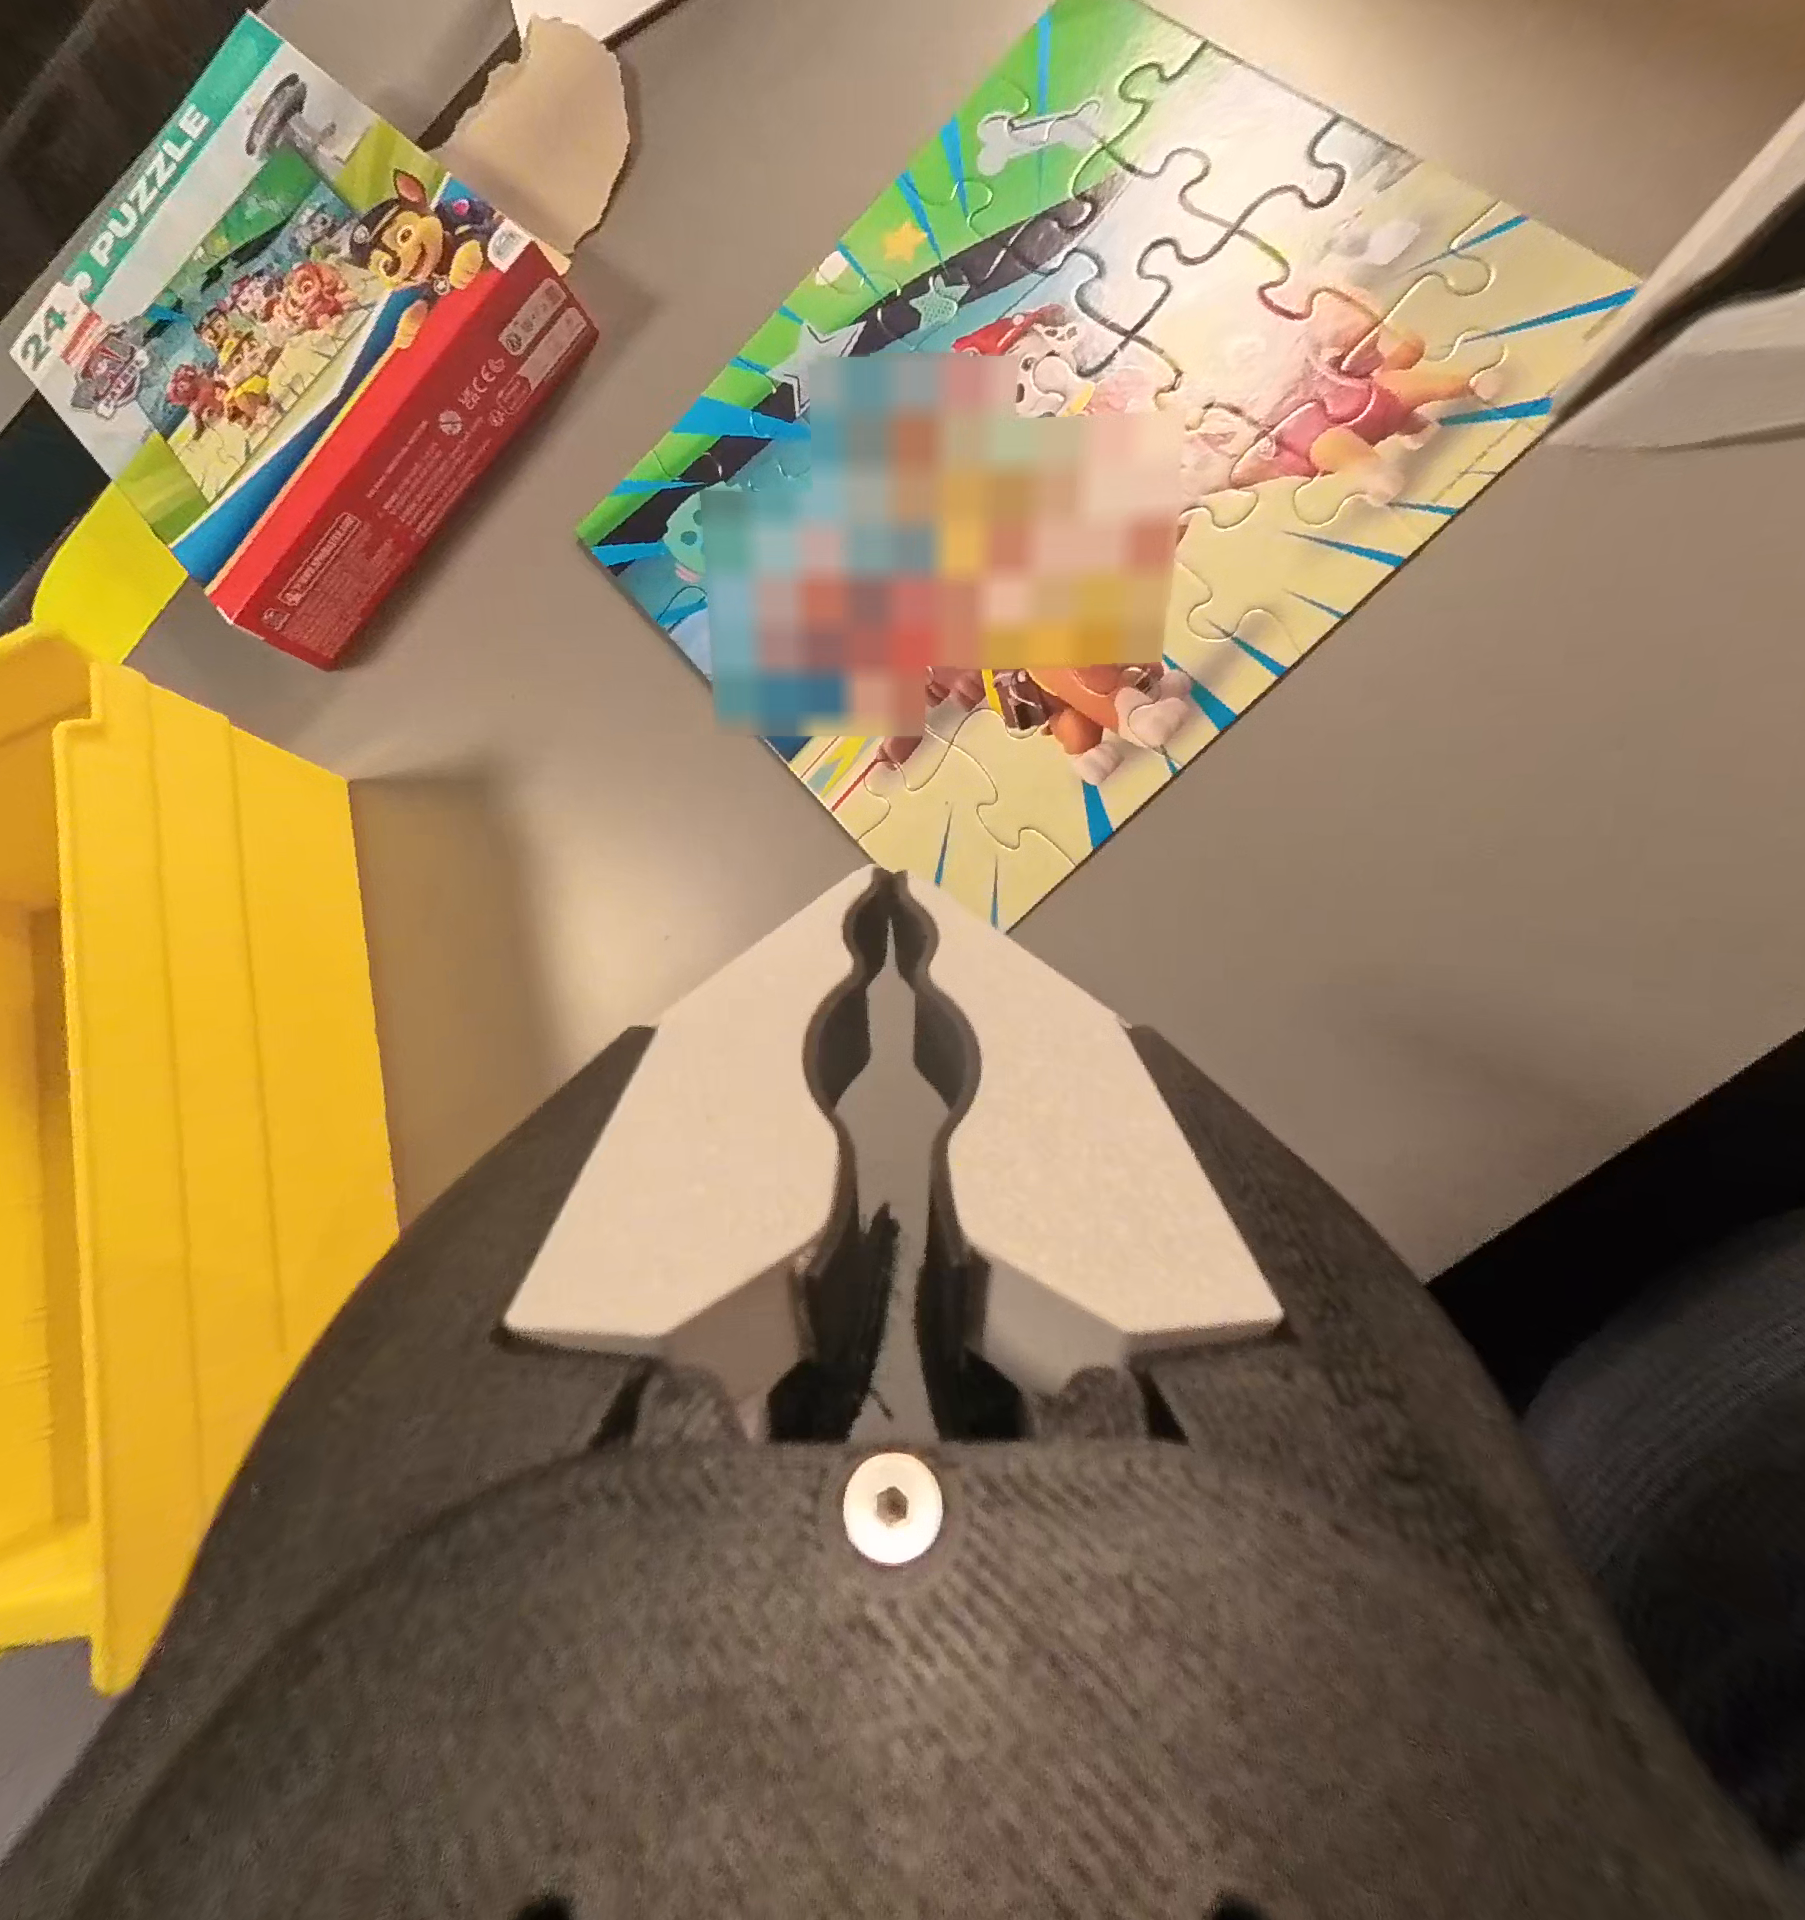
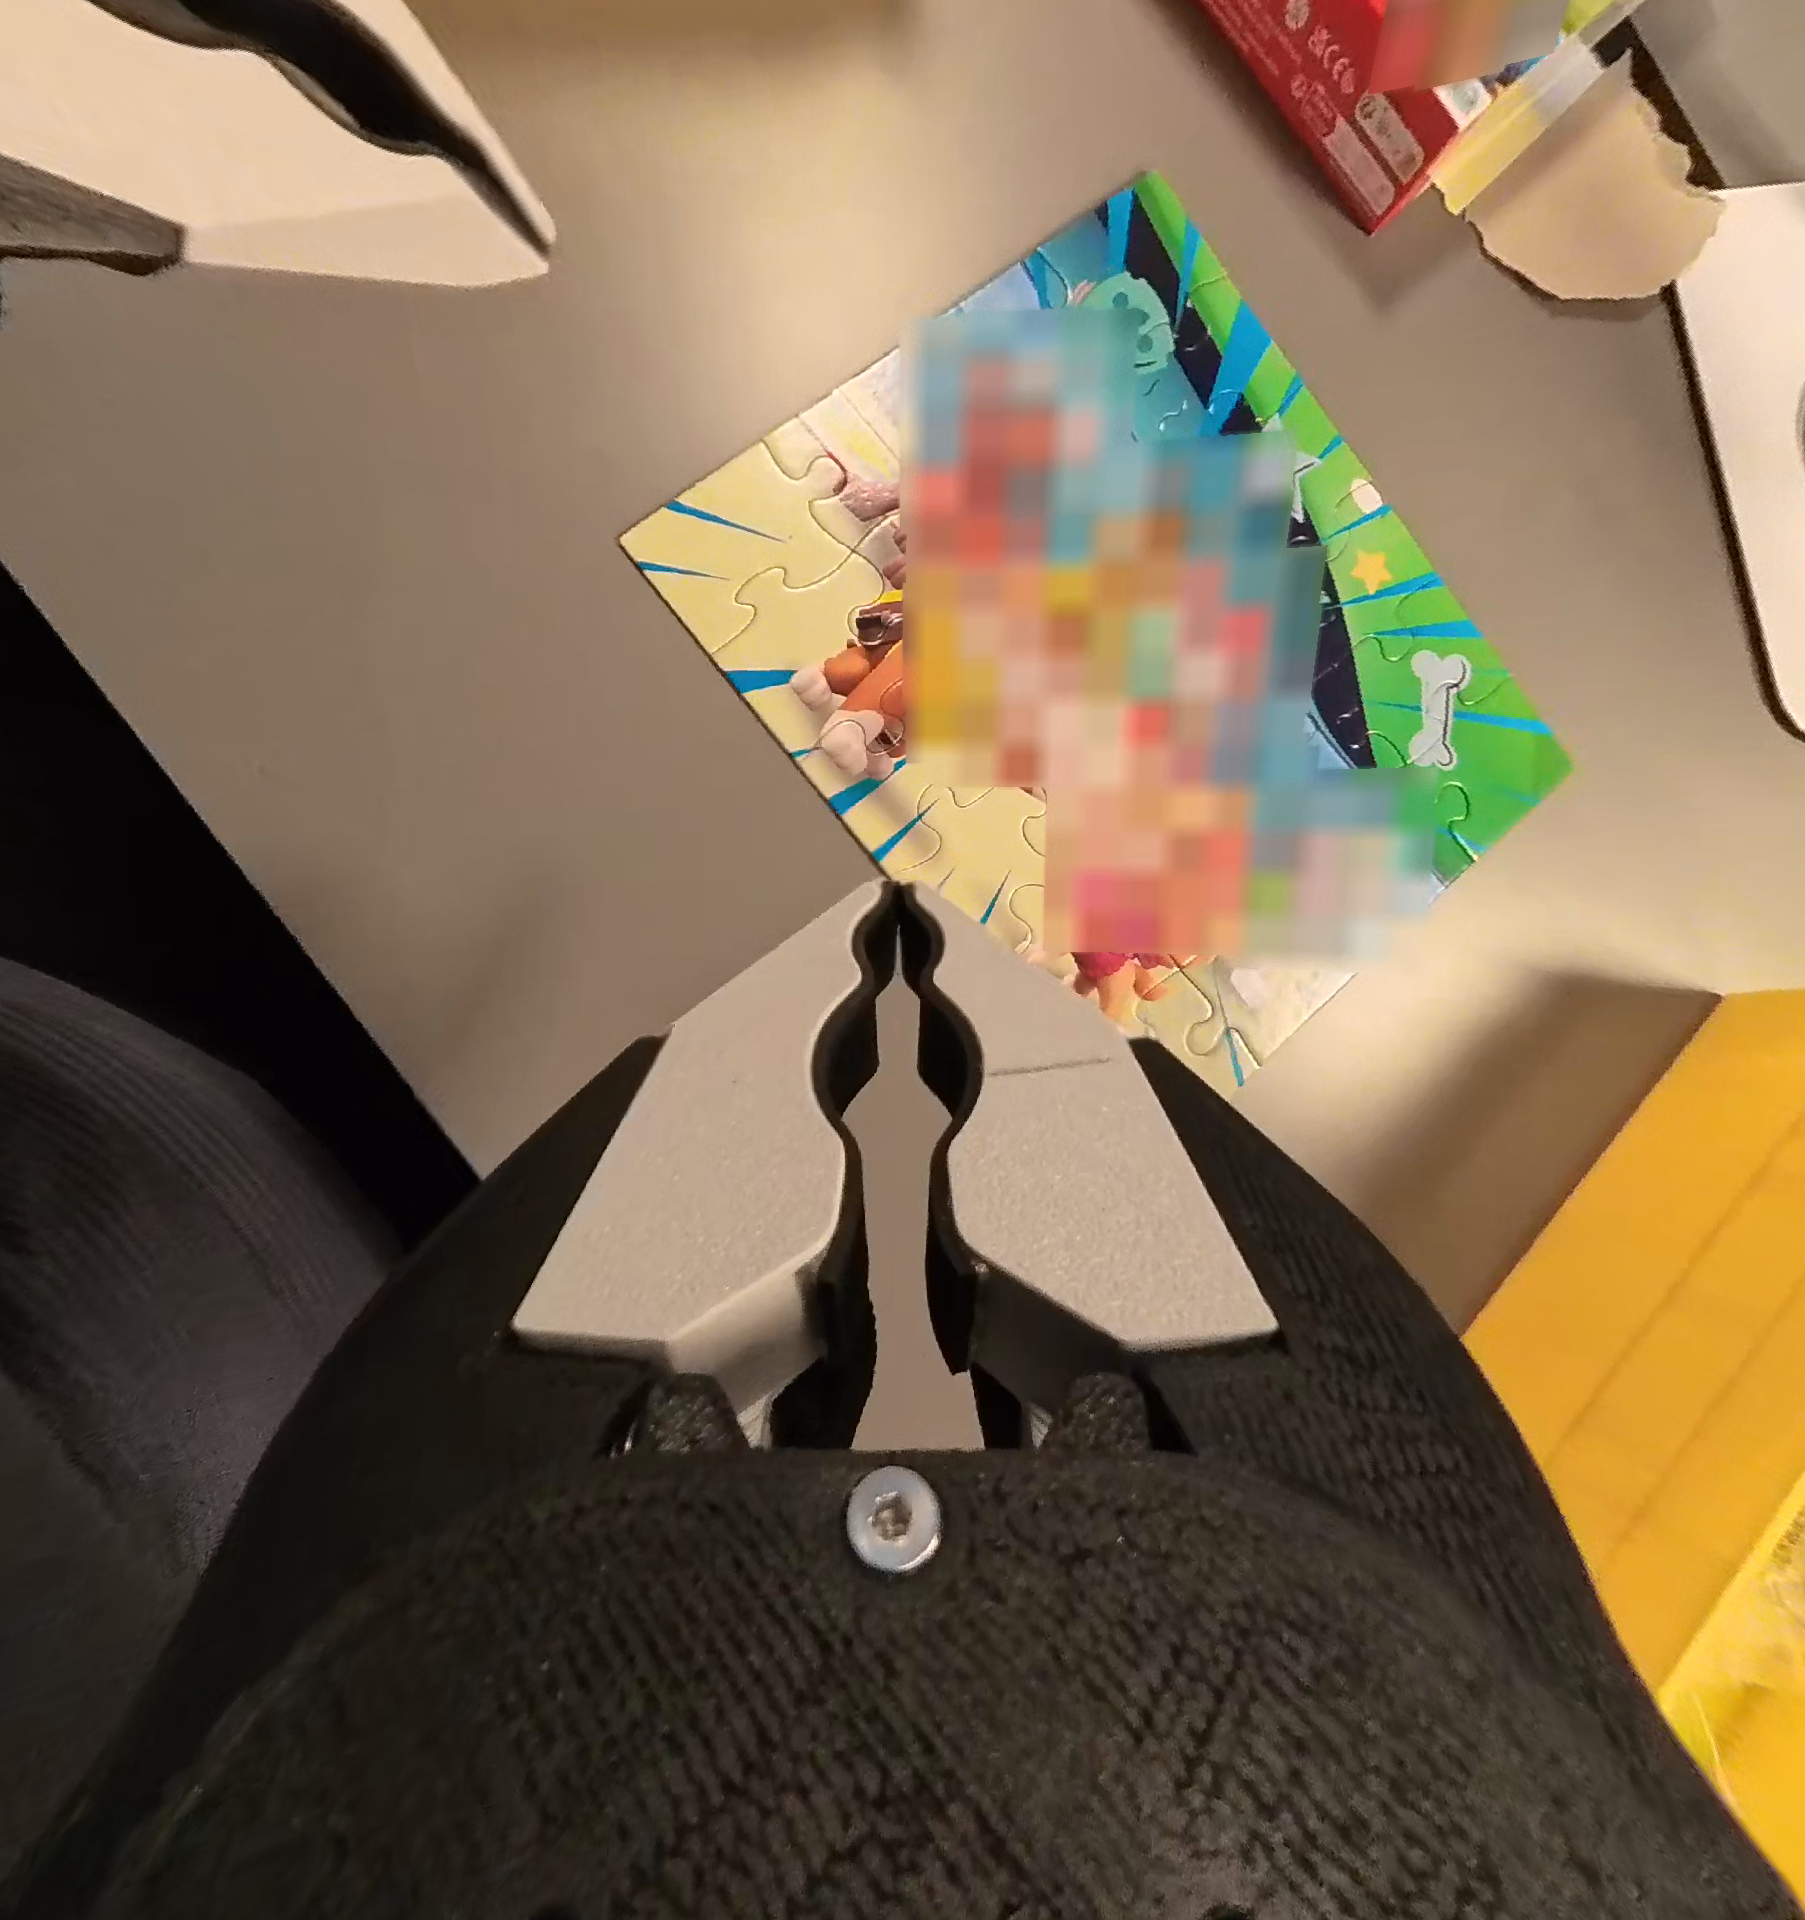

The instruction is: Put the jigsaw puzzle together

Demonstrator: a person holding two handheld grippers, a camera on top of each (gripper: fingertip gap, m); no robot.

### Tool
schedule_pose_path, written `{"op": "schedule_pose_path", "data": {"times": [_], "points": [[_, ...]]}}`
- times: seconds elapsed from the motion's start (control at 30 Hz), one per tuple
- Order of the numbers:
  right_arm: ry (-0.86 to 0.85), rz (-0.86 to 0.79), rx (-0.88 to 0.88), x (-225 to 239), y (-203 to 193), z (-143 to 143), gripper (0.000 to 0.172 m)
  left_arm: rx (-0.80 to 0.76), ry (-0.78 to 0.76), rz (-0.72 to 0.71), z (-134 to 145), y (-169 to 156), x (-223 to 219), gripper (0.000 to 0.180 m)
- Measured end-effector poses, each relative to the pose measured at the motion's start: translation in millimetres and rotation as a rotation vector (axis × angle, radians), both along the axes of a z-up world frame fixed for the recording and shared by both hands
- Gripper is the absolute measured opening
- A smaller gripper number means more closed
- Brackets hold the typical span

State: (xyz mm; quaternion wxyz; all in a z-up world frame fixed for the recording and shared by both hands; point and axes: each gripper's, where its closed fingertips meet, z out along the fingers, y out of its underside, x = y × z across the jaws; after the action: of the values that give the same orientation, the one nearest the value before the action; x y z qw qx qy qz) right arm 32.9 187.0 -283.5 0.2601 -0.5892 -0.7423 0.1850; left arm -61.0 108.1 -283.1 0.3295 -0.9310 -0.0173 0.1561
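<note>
An assembled cartoon jigsaw puzzle (image 1: 1293,436) lies flat on the grey table (image 1: 1449,883); it also shows in the right wrist view (image 2: 773,582). My left gripper (image 1: 890,881) is shut with nothing between its tips, hovering just before the puzzle's near corner. My right gripper (image 2: 898,891) is shut and holds nothing, at the puzzle's near edge. The right gripper's fingers (image 1: 1729,343) show at the right edge of the left wrist view. The left gripper's fingers (image 2: 285,177) show at the top left of the right wrist view.
A puzzle box (image 1: 306,364) with a torn flap lies at the upper left; its red side also shows in the right wrist view (image 2: 1324,94). A yellow bin (image 1: 150,1091) stands at the left and shows in the right wrist view (image 2: 1656,1299). A white stand base (image 2: 1781,447) sits at the right. My hands' fingertips stand some 12 cm from each other.
</note>
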Motion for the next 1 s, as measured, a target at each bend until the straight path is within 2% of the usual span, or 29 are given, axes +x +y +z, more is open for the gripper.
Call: {"op": "schedule_pose_path", "data": {"times": [0.33, 0.5, 0.63, 0.67, 0.73, 0.87, 0.9, 1.0], "points": [[0.086, -0.133, 0.024, 15, 22, 4, 0.000, 0.007, -0.053, -0.055, -12, 1, 9, 0.000], [0.270, -0.216, 0.022, 19, 33, 15, 0.000, 0.049, -0.058, -0.047, -20, -10, 0, 0.000], [0.464, -0.274, 0.050, 19, 55, 13, 0.007, 0.209, -0.048, -0.006, -24, -13, -24, 0.000], [0.516, -0.276, 0.073, 17, 61, 13, 0.009, 0.273, -0.041, 0.003, -22, -10, -32, 0.007], [0.624, -0.273, 0.122, 9, 72, 14, 0.018, 0.427, -0.014, -0.001, -15, 1, -48, 0.014], [0.794, -0.281, 0.238, -15, 106, 21, 0.020, 0.719, 0.006, 0.006, 2, 31, -84, 0.021], [0.818, -0.277, 0.257, -23, 115, 22, 0.021, 0.762, -0.059, 0.019, 1, 40, -92, 0.022], [0.890, -0.236, 0.325, -47, 140, 33, 0.014, 0.788, -0.465, -0.014, -5, 67, -91, 0.022]]}}
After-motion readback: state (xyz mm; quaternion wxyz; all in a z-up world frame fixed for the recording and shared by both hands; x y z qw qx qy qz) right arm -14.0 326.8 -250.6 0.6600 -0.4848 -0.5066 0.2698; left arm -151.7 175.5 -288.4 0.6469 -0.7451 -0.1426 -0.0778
